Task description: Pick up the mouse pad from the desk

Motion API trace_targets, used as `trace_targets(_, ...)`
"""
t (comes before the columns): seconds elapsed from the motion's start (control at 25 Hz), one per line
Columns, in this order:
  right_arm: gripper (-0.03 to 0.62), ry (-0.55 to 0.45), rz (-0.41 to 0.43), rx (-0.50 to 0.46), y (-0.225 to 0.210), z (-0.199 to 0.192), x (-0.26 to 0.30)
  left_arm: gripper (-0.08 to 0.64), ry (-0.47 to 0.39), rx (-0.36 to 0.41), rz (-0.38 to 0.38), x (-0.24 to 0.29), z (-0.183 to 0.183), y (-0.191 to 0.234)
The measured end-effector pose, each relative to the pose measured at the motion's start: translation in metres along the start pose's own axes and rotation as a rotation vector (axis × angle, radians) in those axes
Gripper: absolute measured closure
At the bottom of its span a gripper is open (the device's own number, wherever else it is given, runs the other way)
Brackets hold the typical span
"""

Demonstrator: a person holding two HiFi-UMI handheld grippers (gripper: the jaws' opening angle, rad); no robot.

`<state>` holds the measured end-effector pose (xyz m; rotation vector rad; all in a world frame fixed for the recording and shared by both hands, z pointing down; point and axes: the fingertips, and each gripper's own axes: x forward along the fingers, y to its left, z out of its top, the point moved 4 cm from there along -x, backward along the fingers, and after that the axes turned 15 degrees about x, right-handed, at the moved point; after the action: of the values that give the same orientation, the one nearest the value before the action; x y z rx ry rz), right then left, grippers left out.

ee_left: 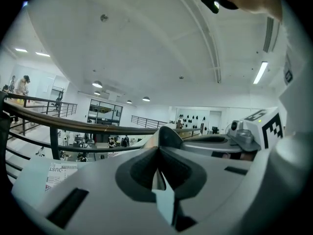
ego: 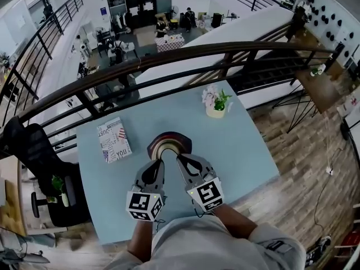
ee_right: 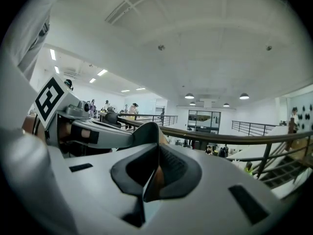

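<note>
Left gripper [ego: 160, 161] clenched, jaws pressed together with only a thin pale sliver in the seam, probably the pad's edge. Right gripper [ego: 180, 158] also clamped, with a brown-orange strip pinched between its jaws that matches the pad's colours.

Mouse pad [ego: 169, 143] is arch-shaped with rainbow bands and a dark rim. It's at mid desk [ego: 247, 151], straight ahead of both tips on the side away from the person. Its curved top points at the railing [ego: 169, 58] and its open foot faces the grippers. Wide axis runs left-right, and each gripper takes one foot of the arch, side by side and nearly touching. Neither hand is nearer; the grip is even.

Both gripper cameras look up at the ceiling and over the rail, so the noses seem pitched up. Looks like the lift is starting. Can't tell whether the far edge is off the desk.

Book [ego: 114, 139] lies to the left, well apart. Flower pot [ego: 216, 103] is at the far right, also clear. A straight pull up and back toward the person should miss both.
</note>
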<state>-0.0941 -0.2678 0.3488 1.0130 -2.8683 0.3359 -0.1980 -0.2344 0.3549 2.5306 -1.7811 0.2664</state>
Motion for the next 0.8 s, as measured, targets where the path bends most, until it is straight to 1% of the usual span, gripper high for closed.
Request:
trace_targets(0.28,0.575,-0.005,-0.019,-0.004,-0.005,0.002,-0.005,0.535,0.001,-0.007,-0.020,0.002,-0.001,-0.004)
trace_targets(0.8,0.575,0.001,-0.044,-0.006,-0.007,0.002,-0.013,0.535,0.013,0.005,-0.050,0.005,-0.002,-0.011)
